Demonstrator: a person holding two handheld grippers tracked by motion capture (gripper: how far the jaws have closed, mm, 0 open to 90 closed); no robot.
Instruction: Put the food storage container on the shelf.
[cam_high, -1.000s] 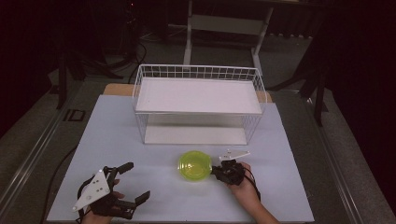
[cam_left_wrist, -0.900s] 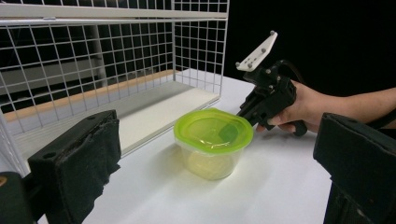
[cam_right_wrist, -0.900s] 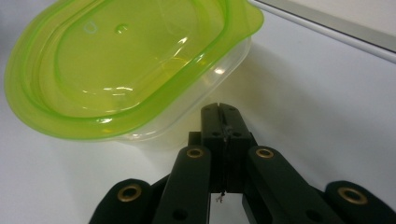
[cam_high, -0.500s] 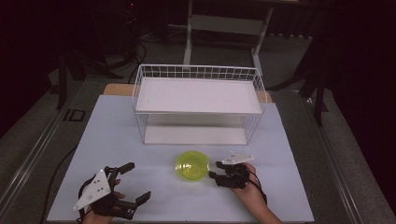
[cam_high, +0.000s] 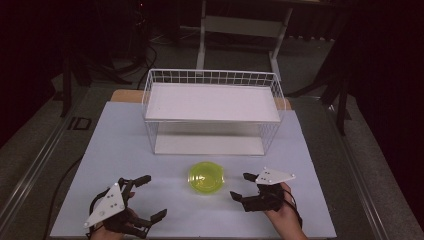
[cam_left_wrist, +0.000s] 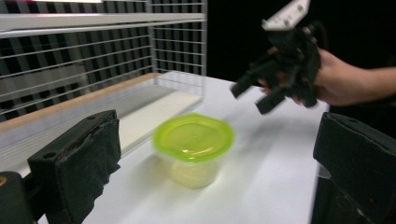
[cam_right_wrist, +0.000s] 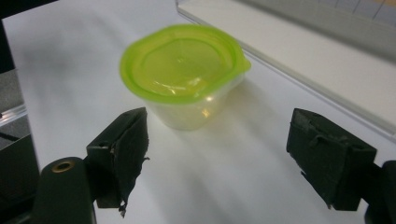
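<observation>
At about five o'clock on the table (cam_high: 100, 150), the right gripper (cam_high: 242, 187) has just been opening its black foam-padded jaws and holds nothing, with the container (cam_high: 206, 177) apart from it toward ten o'clock; the left gripper (cam_high: 150, 197) at seven o'clock also stands spread and empty. This looks like a release step just finished, so the next move probably calls for a fresh approach to the tub. The container is a small translucent plastic tub under a glossy lime-green lid, standing upright at the table's centre, just before the white wire rack (cam_high: 212, 107) at twelve o'clock.
</observation>
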